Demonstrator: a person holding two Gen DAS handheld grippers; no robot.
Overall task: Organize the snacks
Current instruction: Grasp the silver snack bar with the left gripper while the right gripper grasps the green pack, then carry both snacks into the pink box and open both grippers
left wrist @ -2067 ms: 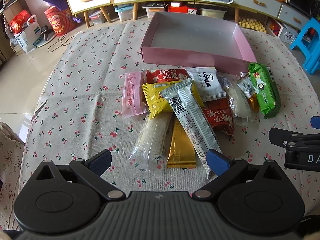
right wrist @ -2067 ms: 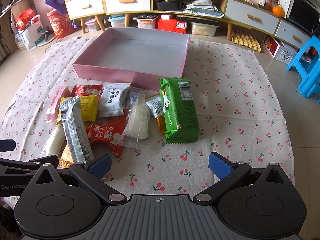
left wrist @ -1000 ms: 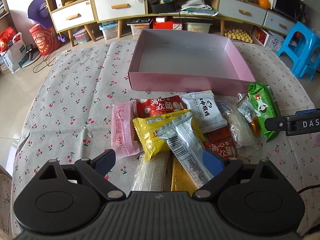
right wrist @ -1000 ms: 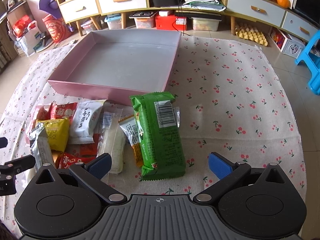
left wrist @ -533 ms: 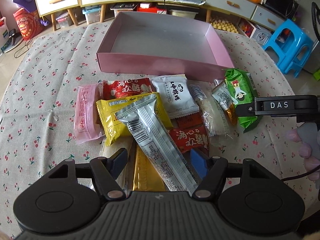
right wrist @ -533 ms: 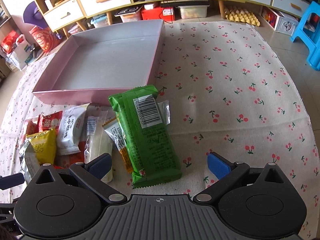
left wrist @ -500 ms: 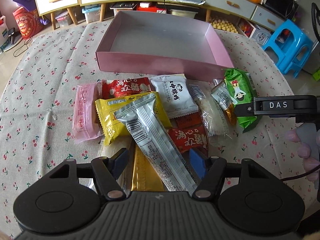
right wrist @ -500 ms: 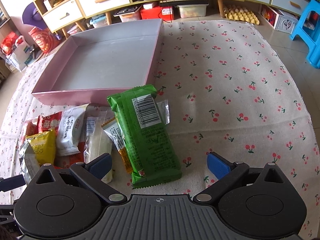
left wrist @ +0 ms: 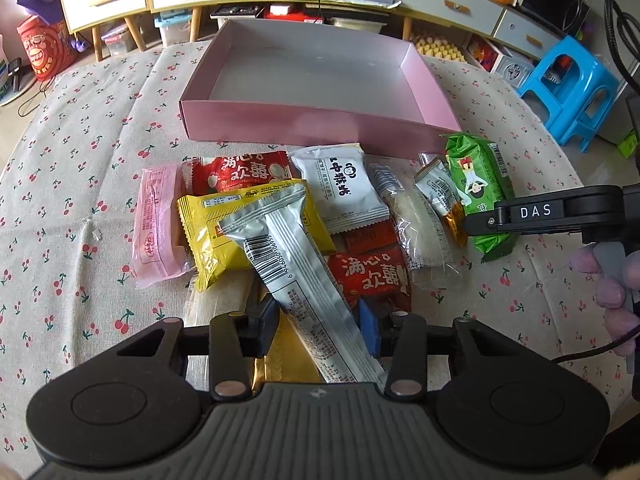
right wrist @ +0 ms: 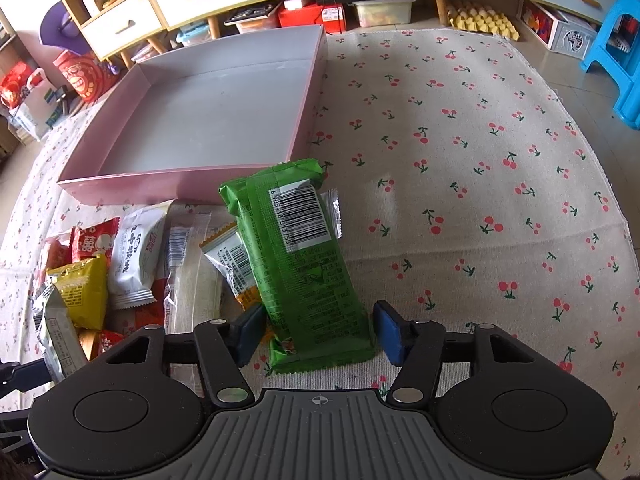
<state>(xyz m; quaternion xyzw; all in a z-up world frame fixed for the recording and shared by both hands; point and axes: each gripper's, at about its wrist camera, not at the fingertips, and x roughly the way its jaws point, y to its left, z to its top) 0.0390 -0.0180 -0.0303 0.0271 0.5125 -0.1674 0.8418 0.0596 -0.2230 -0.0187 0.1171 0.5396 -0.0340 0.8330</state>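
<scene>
From the left wrist camera, the left gripper (left wrist: 318, 326) had just been closing, and its blue pads pressed both edges of a long silver foil snack bar (left wrist: 304, 280) that lay slanted over the heap. Beneath it sat a yellow crinkled packet (left wrist: 224, 236), a flat gold wrapper (left wrist: 280, 360), two red packets (left wrist: 372, 276), a pale pink wrapped wafer (left wrist: 154, 220) and a white pouch with black characters (left wrist: 344, 188), all on a cherry-print tablecloth (left wrist: 80, 160). A shallow pink cardboard box (left wrist: 312, 124) stood just beyond the heap. At the right edge, the right gripper's black finger lay across a green plastic packet (left wrist: 476, 184).

From the right wrist camera, the right gripper (right wrist: 316, 332) had also just been closing. Its jaws stood narrow around the near end of that green packet (right wrist: 300, 260); the left pad touched it, while whether the right pad touched I could not tell. The pink box (right wrist: 120, 188) lay beyond it to the left.
</scene>
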